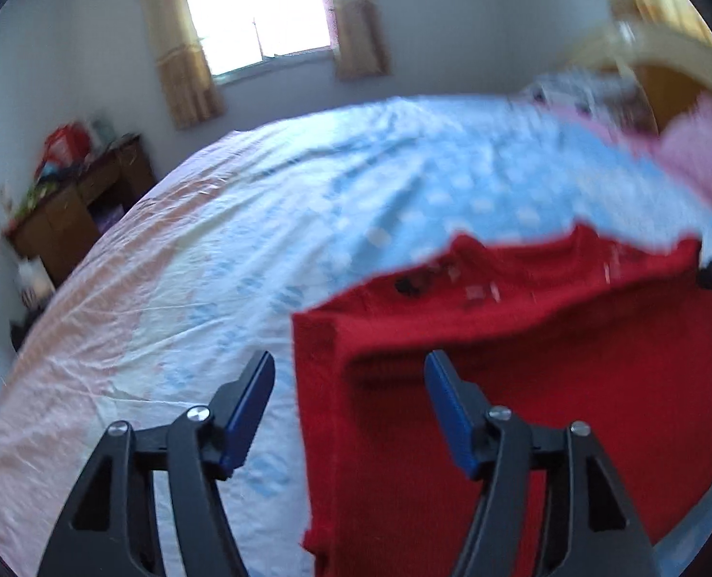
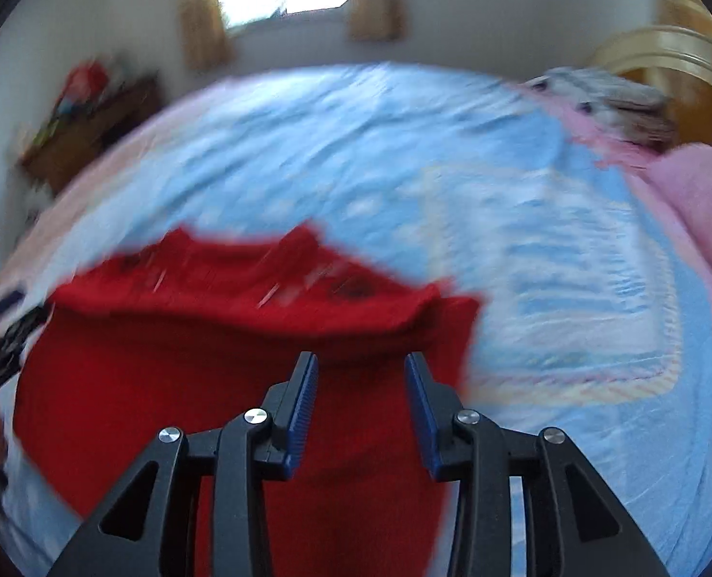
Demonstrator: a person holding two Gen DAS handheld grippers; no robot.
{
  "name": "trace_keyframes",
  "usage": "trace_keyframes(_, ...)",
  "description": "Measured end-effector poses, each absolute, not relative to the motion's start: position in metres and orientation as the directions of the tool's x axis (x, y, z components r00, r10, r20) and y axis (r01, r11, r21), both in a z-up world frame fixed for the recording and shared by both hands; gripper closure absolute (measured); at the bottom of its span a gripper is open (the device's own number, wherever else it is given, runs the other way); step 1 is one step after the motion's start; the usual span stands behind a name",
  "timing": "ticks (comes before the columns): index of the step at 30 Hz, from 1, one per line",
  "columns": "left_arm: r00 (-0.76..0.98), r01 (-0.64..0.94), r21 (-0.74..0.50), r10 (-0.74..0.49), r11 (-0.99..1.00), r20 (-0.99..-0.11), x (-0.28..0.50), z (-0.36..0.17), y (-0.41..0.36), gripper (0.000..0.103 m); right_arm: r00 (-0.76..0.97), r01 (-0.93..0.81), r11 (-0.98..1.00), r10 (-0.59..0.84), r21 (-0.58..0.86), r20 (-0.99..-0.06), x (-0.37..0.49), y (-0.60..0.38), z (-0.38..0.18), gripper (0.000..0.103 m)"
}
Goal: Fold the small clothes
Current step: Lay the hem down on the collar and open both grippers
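A red garment point(image 1: 524, 384) is seen spread on a bed point(image 1: 187, 312) covered with a blue and pink sheet, its upper part folded over on itself. The left gripper point(image 1: 351, 368) is held wide open above the garment's left edge, with nothing gripped between its blue fingers. The right gripper point(image 2: 361, 368) is likewise parted and empty over the garment's right side. A pink blanket point(image 2: 697, 202) is heaped toward the headboard point(image 2: 664, 48). Both views are blurred.

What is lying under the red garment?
The red garment lies on a bed sheet, pale blue with a pink border, which shows all around it. Whether anything else lies beneath the garment cannot be seen; the cloth covers that part.
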State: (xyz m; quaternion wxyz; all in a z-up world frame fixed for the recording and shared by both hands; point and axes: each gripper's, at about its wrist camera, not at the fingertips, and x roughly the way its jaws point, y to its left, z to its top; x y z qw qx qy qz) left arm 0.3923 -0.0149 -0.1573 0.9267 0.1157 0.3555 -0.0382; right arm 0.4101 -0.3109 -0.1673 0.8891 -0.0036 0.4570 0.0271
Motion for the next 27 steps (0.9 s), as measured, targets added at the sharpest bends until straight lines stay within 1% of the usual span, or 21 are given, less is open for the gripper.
trace_keyframes(1,0.732,0.157,0.215,0.032,0.964,-0.681,0.397,-0.163,-0.02,0.035,0.536,-0.096,0.995,0.051,-0.001,-0.842,0.415,-0.299,-0.175,0.062)
trace_keyframes(3,0.722,0.108,0.284,0.121,0.953,-0.681,0.41,-0.17,-0.023,0.034,0.517,-0.128,0.99,0.022,-0.052,-0.856,0.425,-0.283,-0.184,0.062)
trace_keyframes(4,0.718,0.076,0.288,0.148,0.955,-0.68,0.417,-0.172,-0.02,0.034,0.532,-0.126,0.988,-0.008,-0.088,-0.847,0.433,-0.277,-0.185,0.062)
trace_keyframes(6,0.703,-0.007,0.273,0.199,0.962,-0.683,0.431,-0.173,-0.007,0.034,0.563,-0.102,0.989,-0.031,-0.107,-0.826,0.451,-0.275,-0.182,0.062)
trace_keyframes(8,0.688,-0.08,0.236,0.225,0.968,-0.69,0.438,-0.17,0.011,0.034,0.633,-0.033,0.989,-0.092,-0.146,-0.768,0.464,-0.28,-0.17,0.062)
trace_keyframes(9,0.68,-0.102,0.206,0.219,0.973,-0.7,0.439,-0.168,0.019,0.033,0.663,0.008,0.993,-0.096,-0.121,-0.742,0.466,-0.287,-0.161,0.062)
trace_keyframes(10,0.676,-0.109,0.176,0.203,0.978,-0.708,0.437,-0.167,0.026,0.033,0.671,0.019,0.996,-0.079,-0.089,-0.737,0.465,-0.292,-0.157,0.061)
trace_keyframes(11,0.676,-0.109,0.153,0.186,0.982,-0.713,0.434,-0.166,0.031,0.031,0.684,0.023,0.999,-0.033,-0.024,-0.729,0.459,-0.299,-0.151,0.059)
trace_keyframes(12,0.678,-0.105,0.153,0.183,0.983,-0.712,0.429,-0.166,0.035,0.03,0.69,0.02,1.0,-0.011,0.004,-0.723,0.455,-0.303,-0.149,0.05)
trace_keyframes(13,0.681,-0.095,0.162,0.183,0.982,-0.709,0.423,-0.166,0.036,0.029,0.698,0.011,1.0,0.01,0.025,-0.716,0.446,-0.307,-0.148,0.048)
trace_keyframes(15,0.695,-0.075,0.156,0.164,0.985,-0.7,0.409,-0.165,0.036,0.028,0.699,0.003,1.0,0.009,0.016,-0.715,0.433,-0.31,-0.15,0.048)
trace_keyframes(16,0.704,-0.071,0.15,0.156,0.986,-0.693,0.403,-0.164,0.035,0.026,0.699,-0.001,1.0,0.01,0.012,-0.715,0.422,-0.313,-0.151,0.048)
trace_keyframes(17,0.713,-0.079,0.154,0.164,0.985,-0.682,0.4,-0.163,0.034,0.02,0.698,-0.005,1.0,0.014,0.014,-0.716,0.416,-0.315,-0.153,0.048)
trace_keyframes(19,0.723,-0.071,0.172,0.169,0.983,-0.669,0.407,-0.16,0.029,0.014,0.692,-0.013,1.0,0.023,0.019,-0.722,0.404,-0.316,-0.156,0.048)
trace_keyframes(21,0.726,-0.071,0.21,0.195,0.975,-0.66,0.423,-0.155,0.022,0.014,0.685,-0.015,1.0,0.021,0.015,-0.728,0.396,-0.315,-0.158,0.048)
trace_keyframes(23,0.727,-0.079,0.197,0.192,0.977,-0.66,0.437,-0.146,0.022,0.014,0.681,-0.02,1.0,0.023,0.012,-0.732,0.391,-0.313,-0.161,0.048)
trace_keyframes(25,0.724,-0.134,0.185,0.223,0.974,-0.653,0.446,-0.138,0.029,0.014,0.68,-0.038,0.999,0.039,0.018,-0.732,0.38,-0.309,-0.162,0.048)
trace_keyframes(27,0.708,-0.161,0.169,0.233,0.972,-0.667,0.445,-0.138,0.036,0.014,0.678,-0.065,0.998,0.056,0.016,-0.733,0.369,-0.308,-0.163,0.048)
